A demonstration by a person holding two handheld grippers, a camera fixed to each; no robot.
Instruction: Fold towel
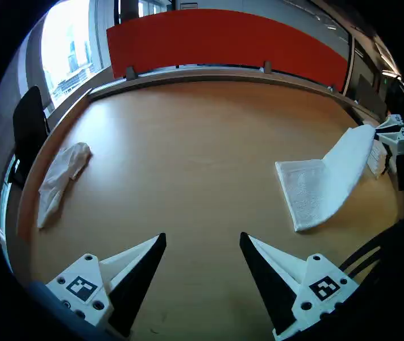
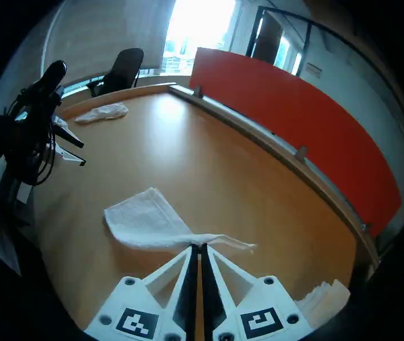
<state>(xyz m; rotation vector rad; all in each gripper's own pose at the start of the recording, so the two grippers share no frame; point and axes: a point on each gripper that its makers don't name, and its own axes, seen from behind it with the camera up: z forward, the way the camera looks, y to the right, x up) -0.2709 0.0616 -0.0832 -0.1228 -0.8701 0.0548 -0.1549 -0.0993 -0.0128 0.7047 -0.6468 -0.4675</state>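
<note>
The broad wooden table [image 1: 202, 142] lay smooth and mostly bare ahead of the left gripper [image 1: 202, 235], whose fingers stood wide apart with nothing between them, and its far edge ended at a long orange partition [image 1: 224, 40]. The white terry towel [image 1: 321, 182] lay ahead and to the right of those fingers, one half flat on the wood, the other lifted in a soft curve toward the right gripper [image 2: 197, 246], whose fingers were closed tight on its edge at their tips. A crumpled white cloth [image 1: 62, 176] sat far ahead-left near the table's rounded rim.
</note>
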